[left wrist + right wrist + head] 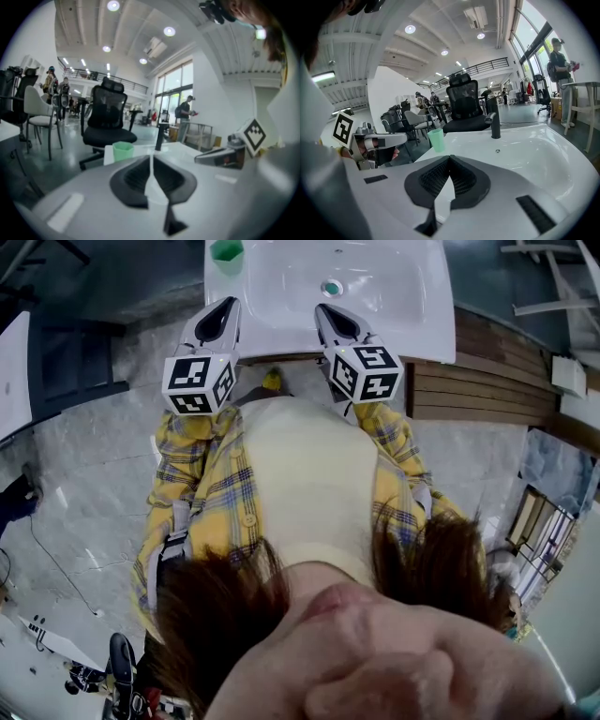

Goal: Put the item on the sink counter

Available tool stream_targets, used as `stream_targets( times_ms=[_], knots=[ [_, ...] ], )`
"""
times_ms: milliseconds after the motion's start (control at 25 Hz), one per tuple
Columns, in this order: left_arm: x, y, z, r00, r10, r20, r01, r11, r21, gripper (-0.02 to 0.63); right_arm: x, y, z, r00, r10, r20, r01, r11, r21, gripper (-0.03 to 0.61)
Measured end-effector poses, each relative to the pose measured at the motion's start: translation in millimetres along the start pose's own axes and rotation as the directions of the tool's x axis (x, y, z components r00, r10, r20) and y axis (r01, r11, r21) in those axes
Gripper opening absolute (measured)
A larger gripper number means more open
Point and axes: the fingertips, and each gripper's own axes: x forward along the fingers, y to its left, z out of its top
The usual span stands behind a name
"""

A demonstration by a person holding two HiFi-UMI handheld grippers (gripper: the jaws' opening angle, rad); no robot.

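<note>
Pictured from overhead at the front edge of a white sink surface (441,329), with left tongs (228,307) and right tongs (324,311) held side by side, tips just over the near rim. Shut tight on the left, pads pressed together with nothing between them. Shut as well on the right, tips meeting and likewise holding nothing.

Standing upright at the back-left corner of the surface, close to its left edge and well apart from both tongs: the green cup (226,249). Seen through the right gripper view, set right by the surface's left side edge, with a black faucet (495,123) upright farther right along the far rim.

Between tongs and faucet, a broad white basin (534,150), sloping smoothly to a round drain (331,288) near its middle. Past the far edge, a black office chair (107,117) close behind the cup, then more chairs and a wide hall with people standing far off.

To the left of the sink, open grey marbled floor (84,474). To the right, hemmed in by a slatted wooden panel (478,381) running alongside. At the near edge, pressed close by the person's yellow plaid shirt (202,484).
</note>
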Motion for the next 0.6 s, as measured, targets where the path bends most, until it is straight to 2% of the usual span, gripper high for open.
stream_targets(
  times_ms=[600],
  knots=[
    [3.2,-4.2,-2.2,0.998,-0.044,-0.039,0.044,0.999,0.02,0.02,5.1,3.5,3.4,1.0,-0.016,0.005,0.016,1.0,-0.009,0.012]
  ],
)
